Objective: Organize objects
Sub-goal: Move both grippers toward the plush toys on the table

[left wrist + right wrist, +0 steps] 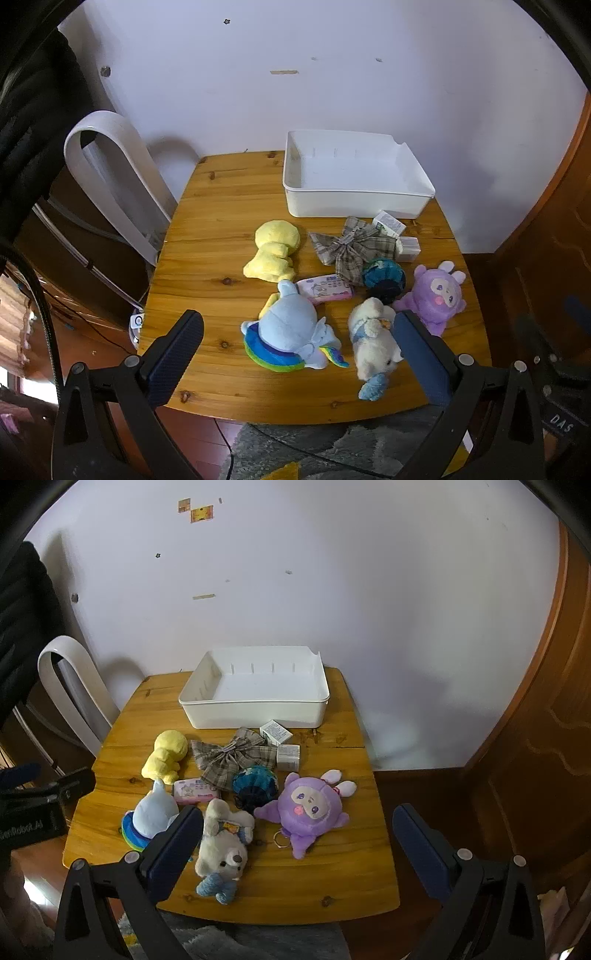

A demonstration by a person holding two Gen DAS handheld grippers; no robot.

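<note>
- The left hand-held gripper (297,345) hangs over the near edge of the wooden table (221,229), jaws spread wide and gripping nothing; the pale blue plush (291,332) and the white bear plush (373,343) lie between its fingers in its own view.
- The right hand-held gripper (297,830) is likewise wide open and empty; the white bear plush (223,845) sits just inside its left finger and the purple bunny plush (310,808) between the two fingers.
- Only the right view shows the key ring (282,839) lying beside the purple bunny plush, and the body of the left hand-held gripper at the picture's left edge.
- Ahead of both hand-held grippers, at the table's far end, stands the white bin (255,710), nothing inside it.
- Between the bin and the plush toys lie the yellow plush (275,251), a plaid bow (351,247), a pink wipes pack (325,290), a dark blue ball-shaped thing (384,277) and two small boxes (282,744).
- A white looped fan (110,177) stands to the left, beyond the table.
</note>
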